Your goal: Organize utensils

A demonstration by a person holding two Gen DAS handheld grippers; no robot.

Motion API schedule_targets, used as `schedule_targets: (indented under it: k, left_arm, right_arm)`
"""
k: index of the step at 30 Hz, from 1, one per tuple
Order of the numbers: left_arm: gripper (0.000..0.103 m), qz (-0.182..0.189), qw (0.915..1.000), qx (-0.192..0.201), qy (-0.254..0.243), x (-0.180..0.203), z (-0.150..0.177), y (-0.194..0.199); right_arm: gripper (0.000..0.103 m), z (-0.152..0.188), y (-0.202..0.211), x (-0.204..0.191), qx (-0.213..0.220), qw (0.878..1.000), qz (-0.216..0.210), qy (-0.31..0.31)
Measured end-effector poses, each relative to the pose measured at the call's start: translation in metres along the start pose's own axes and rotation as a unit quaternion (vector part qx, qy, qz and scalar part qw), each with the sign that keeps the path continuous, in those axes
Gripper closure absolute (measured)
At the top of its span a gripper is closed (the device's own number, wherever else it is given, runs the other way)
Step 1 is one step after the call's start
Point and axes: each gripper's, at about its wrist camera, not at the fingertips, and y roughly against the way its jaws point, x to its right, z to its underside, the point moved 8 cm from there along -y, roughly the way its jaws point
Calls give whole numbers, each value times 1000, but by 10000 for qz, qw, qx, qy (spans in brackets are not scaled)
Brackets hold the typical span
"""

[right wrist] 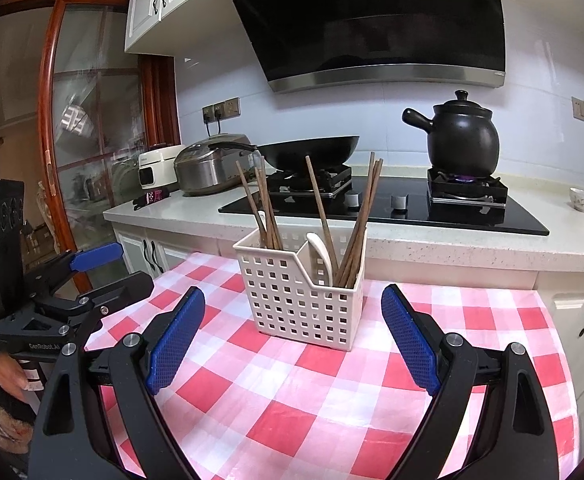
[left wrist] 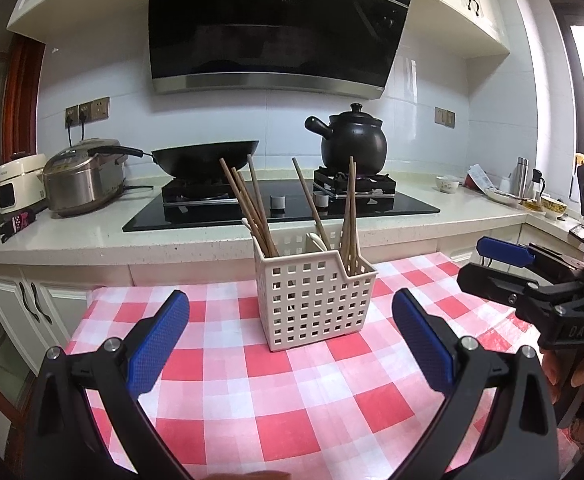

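A white perforated utensil basket (left wrist: 311, 300) (right wrist: 292, 300) stands on the red-and-white checked tablecloth (left wrist: 292, 400) (right wrist: 311, 400). Several wooden chopsticks (left wrist: 252, 204) (right wrist: 355, 224) lean in its compartments, with a white spoon (right wrist: 320, 258) in the middle one. My left gripper (left wrist: 292, 320) is open and empty, just in front of the basket. My right gripper (right wrist: 292, 320) is open and empty, also facing the basket. The right gripper shows in the left wrist view (left wrist: 479, 268) at the right; the left gripper shows in the right wrist view (right wrist: 128, 268) at the left.
Behind the table runs a counter (left wrist: 92, 236) with a black hob (left wrist: 284, 208), a wok (left wrist: 206, 156), a black clay pot (left wrist: 353, 144) over a lit flame (right wrist: 463, 179) and a rice cooker (left wrist: 84, 176). Bowls and bottles (left wrist: 527, 188) stand at the far right.
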Motion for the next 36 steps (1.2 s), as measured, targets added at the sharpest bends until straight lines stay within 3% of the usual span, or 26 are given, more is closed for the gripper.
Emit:
schedule_targets:
  k: [8, 36]
  left_arm:
    - [5, -104, 9999, 6, 65, -5, 0, 0]
    - [5, 153, 9995, -140, 252, -4, -2, -6]
  right_arm:
    - [18, 0, 0, 2, 15, 10000, 4, -26]
    - [18, -1, -4, -1, -40, 10000, 8, 38]
